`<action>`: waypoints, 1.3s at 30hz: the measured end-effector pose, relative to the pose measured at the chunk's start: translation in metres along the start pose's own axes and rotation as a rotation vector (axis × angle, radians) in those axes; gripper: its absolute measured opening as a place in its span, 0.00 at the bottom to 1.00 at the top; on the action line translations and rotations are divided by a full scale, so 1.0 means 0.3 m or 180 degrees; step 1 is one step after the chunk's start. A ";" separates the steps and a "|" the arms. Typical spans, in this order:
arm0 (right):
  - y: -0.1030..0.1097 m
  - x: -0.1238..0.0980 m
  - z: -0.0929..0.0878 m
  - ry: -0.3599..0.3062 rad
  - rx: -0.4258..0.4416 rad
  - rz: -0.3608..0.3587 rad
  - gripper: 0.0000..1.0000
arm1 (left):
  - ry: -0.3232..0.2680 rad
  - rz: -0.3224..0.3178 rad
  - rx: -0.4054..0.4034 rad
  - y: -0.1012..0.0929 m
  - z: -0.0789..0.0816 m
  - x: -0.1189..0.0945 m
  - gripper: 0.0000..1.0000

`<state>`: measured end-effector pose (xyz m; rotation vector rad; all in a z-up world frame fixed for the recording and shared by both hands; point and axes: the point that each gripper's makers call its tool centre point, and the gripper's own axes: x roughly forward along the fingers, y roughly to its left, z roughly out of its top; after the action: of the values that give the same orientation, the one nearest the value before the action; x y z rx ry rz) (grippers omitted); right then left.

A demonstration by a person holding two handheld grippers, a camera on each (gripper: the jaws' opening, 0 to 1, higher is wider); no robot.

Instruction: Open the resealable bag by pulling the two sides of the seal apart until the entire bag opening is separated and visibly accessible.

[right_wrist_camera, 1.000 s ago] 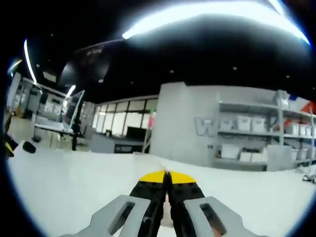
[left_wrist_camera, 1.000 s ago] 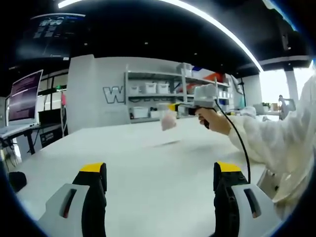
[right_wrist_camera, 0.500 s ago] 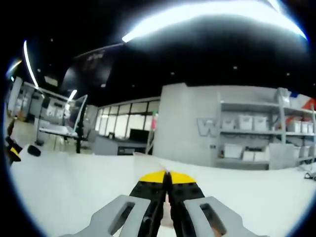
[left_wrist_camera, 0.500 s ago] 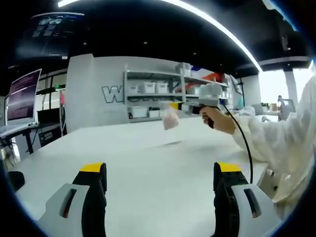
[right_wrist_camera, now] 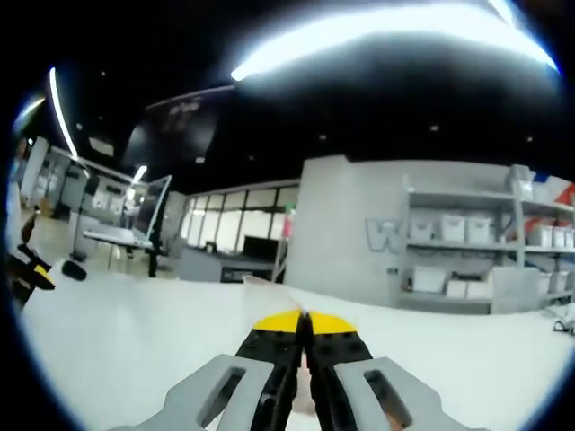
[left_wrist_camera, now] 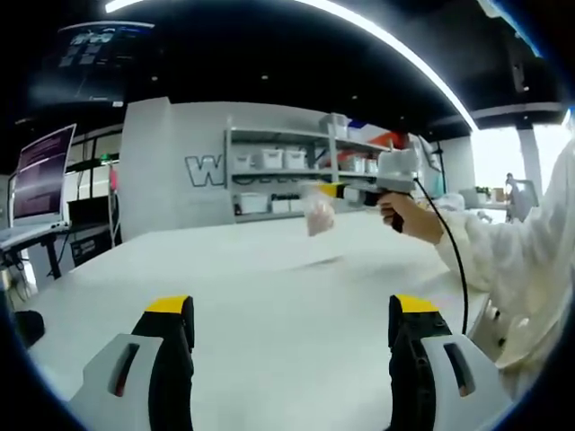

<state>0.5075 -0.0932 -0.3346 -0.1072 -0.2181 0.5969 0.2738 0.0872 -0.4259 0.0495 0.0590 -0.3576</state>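
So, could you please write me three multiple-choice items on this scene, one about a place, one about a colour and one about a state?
1. Where is the resealable bag?
A. flat on the table
B. hanging in the air from the right tongs
C. on a shelf

2. What colour are the tips of the left tongs?
A. yellow
B. red
C. blue

3. How do the left tongs stand?
A. shut on the bag
B. shut on nothing
C. open, holding nothing

Answers:
1 B: in the left gripper view the bag dangles above the white table from the right tongs.
2 A: yellow caps top both jaws.
3 C: the jaws stand wide apart with bare table between them.
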 end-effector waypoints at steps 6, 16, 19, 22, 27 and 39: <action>0.000 -0.008 0.014 -0.0019 -0.0058 0.0014 0.00 | 0.0004 -0.0011 0.0002 -0.003 0.000 0.000 0.89; 0.014 -0.046 0.029 -0.0026 -0.0139 0.0061 0.00 | 0.0000 0.0001 -0.0002 0.004 0.000 -0.004 0.89; 0.022 -0.059 0.037 -0.0033 -0.0259 0.0073 0.00 | -0.0005 -0.0009 -0.0005 0.001 -0.001 -0.002 0.89; 0.026 -0.067 0.045 -0.0033 -0.0408 0.0083 0.00 | 0.0000 -0.0016 -0.0009 -0.001 -0.004 -0.001 0.89; 0.026 -0.082 0.043 -0.0012 -0.0479 0.0117 0.00 | 0.0005 0.0008 -0.0021 0.008 -0.008 -0.006 0.89; 0.033 -0.144 0.066 -0.0058 -0.0514 0.0176 0.00 | 0.0014 -0.0003 -0.0019 0.005 -0.012 0.000 0.89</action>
<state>0.4627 -0.1087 -0.3245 -0.2645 -0.2816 0.6350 0.2742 0.0886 -0.4294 0.0445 0.0645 -0.3583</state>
